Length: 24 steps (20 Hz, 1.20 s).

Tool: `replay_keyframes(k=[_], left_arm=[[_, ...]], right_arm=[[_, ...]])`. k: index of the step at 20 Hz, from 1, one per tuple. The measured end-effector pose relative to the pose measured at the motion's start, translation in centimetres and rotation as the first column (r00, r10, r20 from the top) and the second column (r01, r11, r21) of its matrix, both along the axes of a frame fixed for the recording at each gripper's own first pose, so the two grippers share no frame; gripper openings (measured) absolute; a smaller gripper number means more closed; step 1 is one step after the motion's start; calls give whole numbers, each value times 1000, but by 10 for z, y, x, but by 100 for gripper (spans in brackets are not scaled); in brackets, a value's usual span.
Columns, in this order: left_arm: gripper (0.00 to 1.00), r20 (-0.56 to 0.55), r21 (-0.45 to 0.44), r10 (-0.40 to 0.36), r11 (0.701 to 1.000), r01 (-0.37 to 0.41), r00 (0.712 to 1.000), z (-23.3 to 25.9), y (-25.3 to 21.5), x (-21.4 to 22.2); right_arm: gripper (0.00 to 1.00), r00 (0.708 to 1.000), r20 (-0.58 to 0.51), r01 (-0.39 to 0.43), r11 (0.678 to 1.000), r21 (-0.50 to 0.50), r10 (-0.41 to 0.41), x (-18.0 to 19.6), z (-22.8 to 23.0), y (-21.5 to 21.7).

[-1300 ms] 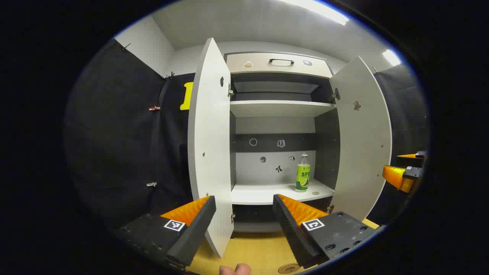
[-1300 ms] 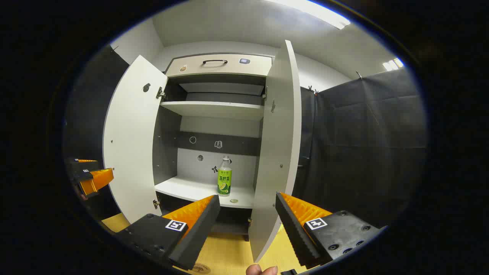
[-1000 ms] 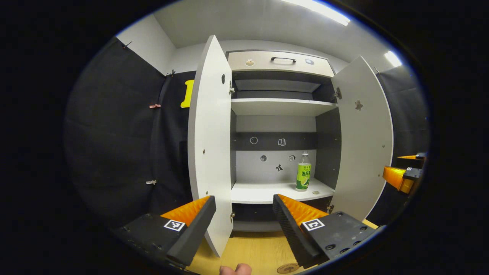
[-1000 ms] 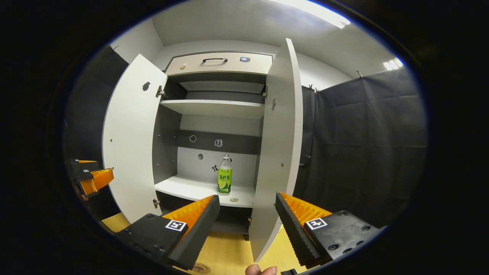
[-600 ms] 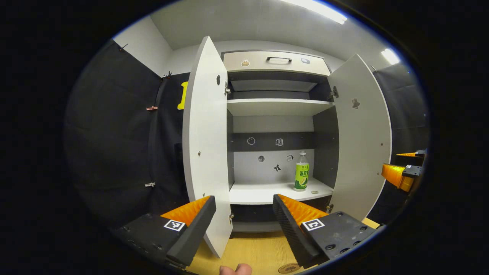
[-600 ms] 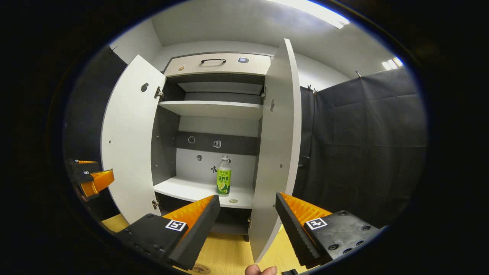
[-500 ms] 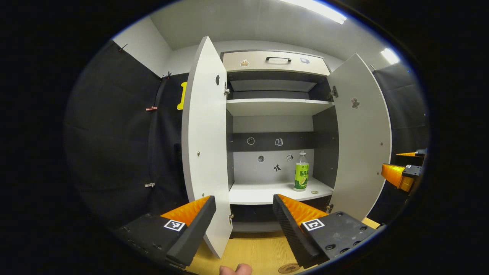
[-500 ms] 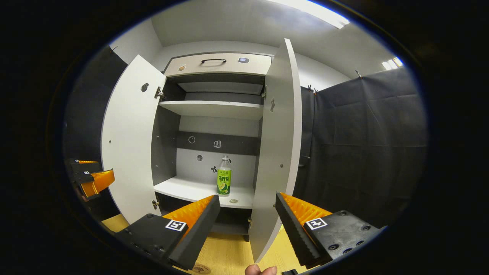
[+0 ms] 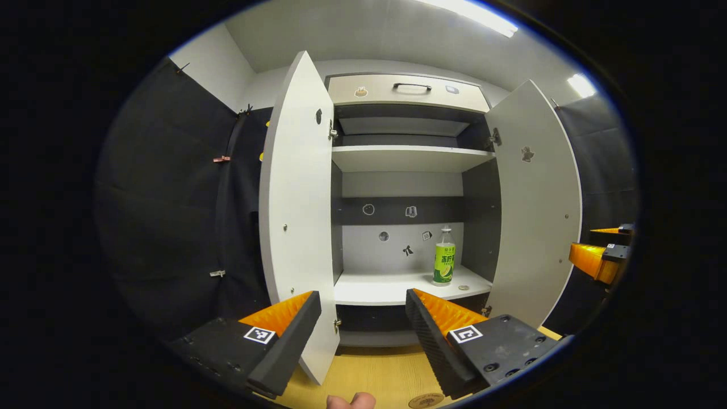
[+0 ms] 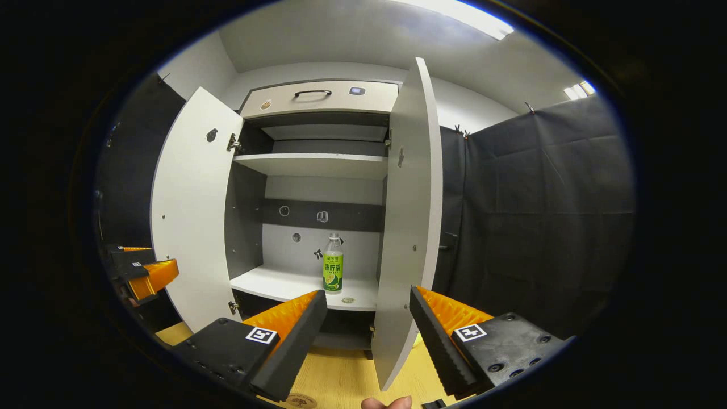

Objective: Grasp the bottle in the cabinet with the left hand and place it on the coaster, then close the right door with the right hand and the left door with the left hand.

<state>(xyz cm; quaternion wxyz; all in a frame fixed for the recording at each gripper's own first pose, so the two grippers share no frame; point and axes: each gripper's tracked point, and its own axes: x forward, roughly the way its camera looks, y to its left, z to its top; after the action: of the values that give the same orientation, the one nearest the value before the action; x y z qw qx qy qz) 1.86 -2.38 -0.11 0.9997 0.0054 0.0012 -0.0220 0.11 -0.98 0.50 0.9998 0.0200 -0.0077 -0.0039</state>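
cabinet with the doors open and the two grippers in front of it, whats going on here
A person holds a hand-held gripper in each hand in front of the cabinet. Both the left door and the right door stand open. The bottle stands upright on the lower shelf, untouched. The left hand-held gripper and the right hand-held gripper are both open and hold nothing. The coaster lies on the wooden table below, with nothing on it.

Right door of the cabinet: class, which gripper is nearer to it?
Right. The right gripper is just in front of the right door's free edge, which rises between its fingers; the left gripper is farther off, fronting the left door.
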Motion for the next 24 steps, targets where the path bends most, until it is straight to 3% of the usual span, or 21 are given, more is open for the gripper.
replay_keyframes(k=[7,13,18,24], left_arm=[[95,5,-7,-110,994,110,994,-6,-76,42],[95,-19,-6,-175,985,175,984,-30,-165,107],[95,-57,10,-157,988,157,986,-56,-214,183],[94,-90,4,-79,997,80,993,-84,-226,277]], right_arm=[[97,999,8,38,999,24,-38,-17,3,-36],[97,996,4,84,996,32,-84,-31,-4,-83],[97,993,-41,110,993,44,-108,-35,-18,-118],[97,990,-69,124,992,8,-123,-24,-25,-143]])
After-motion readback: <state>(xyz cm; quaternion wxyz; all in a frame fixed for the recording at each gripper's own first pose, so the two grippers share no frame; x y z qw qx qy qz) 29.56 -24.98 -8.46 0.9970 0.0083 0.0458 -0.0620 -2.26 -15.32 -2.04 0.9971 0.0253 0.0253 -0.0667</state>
